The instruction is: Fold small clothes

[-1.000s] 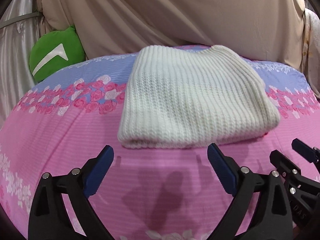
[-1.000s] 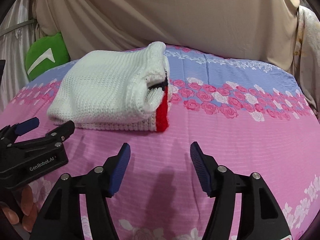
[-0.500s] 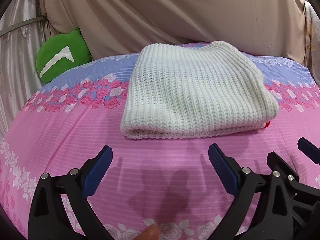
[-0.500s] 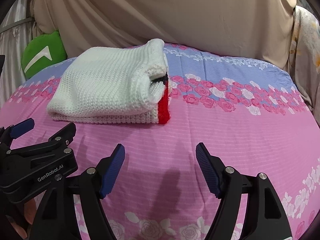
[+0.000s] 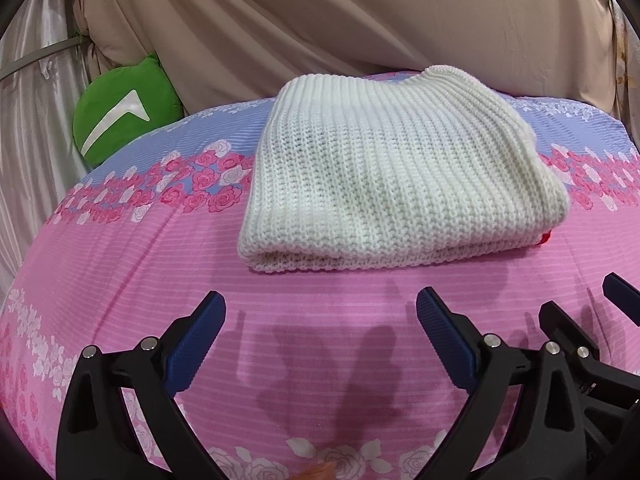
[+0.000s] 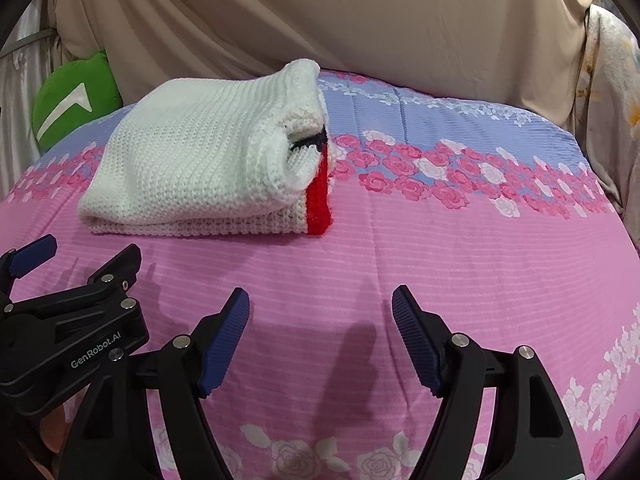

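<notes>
A white knitted garment [image 5: 396, 176] lies folded in a thick rectangle on the pink floral bedsheet [image 5: 140, 264]. In the right wrist view the garment [image 6: 200, 160] shows a red band and a black mark at its right end. My left gripper [image 5: 320, 312] is open and empty, a short way in front of the garment's near edge. My right gripper [image 6: 320, 304] is open and empty, in front of and to the right of the garment. The left gripper also shows in the right wrist view [image 6: 76, 264], and the right gripper in the left wrist view [image 5: 588, 304].
A green cushion with a white mark [image 5: 124, 112] sits at the back left against beige draped fabric [image 5: 360, 20]. The sheet turns blue with pink roses [image 6: 460, 148] behind and right of the garment. A pale floral curtain [image 6: 612, 92] hangs at the right.
Both grippers have drawn back a little from the garment and risen slightly. The garment has not moved, and both grippers stay open.
</notes>
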A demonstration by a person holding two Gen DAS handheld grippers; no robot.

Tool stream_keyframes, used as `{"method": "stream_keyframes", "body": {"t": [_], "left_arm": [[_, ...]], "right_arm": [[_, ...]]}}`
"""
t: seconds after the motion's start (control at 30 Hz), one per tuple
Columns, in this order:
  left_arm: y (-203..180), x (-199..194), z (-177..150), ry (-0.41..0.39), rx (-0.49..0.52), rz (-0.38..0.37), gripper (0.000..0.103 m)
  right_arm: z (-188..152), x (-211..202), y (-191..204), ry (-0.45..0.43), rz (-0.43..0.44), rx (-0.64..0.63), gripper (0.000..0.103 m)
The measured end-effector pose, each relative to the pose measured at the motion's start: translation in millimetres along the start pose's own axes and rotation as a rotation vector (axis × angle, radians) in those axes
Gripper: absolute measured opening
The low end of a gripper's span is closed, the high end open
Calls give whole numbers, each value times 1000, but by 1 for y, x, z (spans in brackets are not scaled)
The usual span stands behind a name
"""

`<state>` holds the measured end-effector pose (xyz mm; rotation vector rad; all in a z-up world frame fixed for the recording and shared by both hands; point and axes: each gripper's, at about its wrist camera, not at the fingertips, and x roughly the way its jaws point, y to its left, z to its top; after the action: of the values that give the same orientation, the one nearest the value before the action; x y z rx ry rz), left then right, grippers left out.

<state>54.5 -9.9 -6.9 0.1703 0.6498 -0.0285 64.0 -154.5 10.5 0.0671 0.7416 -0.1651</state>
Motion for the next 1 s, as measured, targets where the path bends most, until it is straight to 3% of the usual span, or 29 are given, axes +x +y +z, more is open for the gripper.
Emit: {"method": "stream_keyframes", "body": {"t": [1.0], "left_arm": [[-5, -1, 0, 2, 6, 30, 93]], "right_arm": [[0, -2, 4, -7, -44, -8, 72]]}}
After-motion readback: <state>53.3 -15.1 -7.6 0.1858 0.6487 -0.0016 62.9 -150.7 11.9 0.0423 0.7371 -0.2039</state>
